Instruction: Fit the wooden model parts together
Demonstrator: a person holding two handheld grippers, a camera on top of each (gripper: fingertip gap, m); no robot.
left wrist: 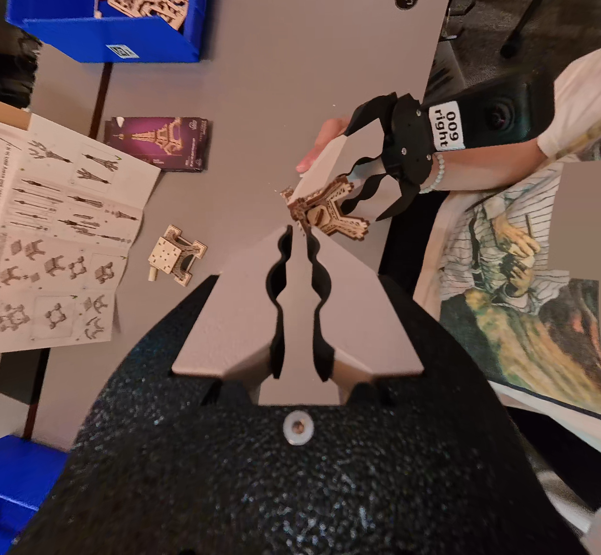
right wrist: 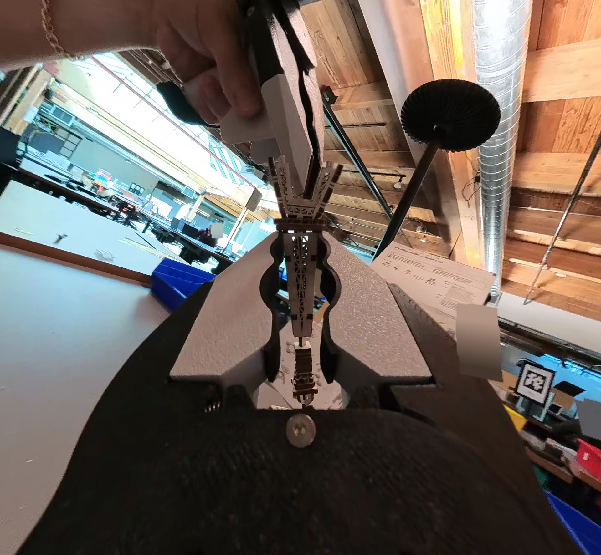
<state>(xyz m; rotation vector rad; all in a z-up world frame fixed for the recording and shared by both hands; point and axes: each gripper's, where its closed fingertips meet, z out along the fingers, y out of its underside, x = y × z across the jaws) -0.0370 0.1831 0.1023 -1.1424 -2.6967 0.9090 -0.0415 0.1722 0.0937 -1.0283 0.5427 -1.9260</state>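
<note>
My right gripper point(right wrist: 300, 240) is shut on the slim upper section of a wooden tower model point(right wrist: 300, 279), held above the grey table point(left wrist: 292, 68). The spire points back at the camera and the splayed legs point(right wrist: 302, 188) point away. In the left wrist view the right gripper point(left wrist: 320, 201) holds the tower point(left wrist: 325, 214) from the right. My left gripper point(left wrist: 298, 230) is nearly shut with its tips at the tower's leg end. From the right wrist view the left gripper point(right wrist: 305, 178) reaches between the legs. Anything pinched in it is hidden. A separate wooden base piece point(left wrist: 175, 255) lies on the table.
An instruction sheet point(left wrist: 65, 230) lies at the left, with a purple box point(left wrist: 159, 143) beside it. A blue bin point(left wrist: 107, 3) at the far left holds wooden part sheets. The person's patterned shirt point(left wrist: 504, 279) is at the right table edge.
</note>
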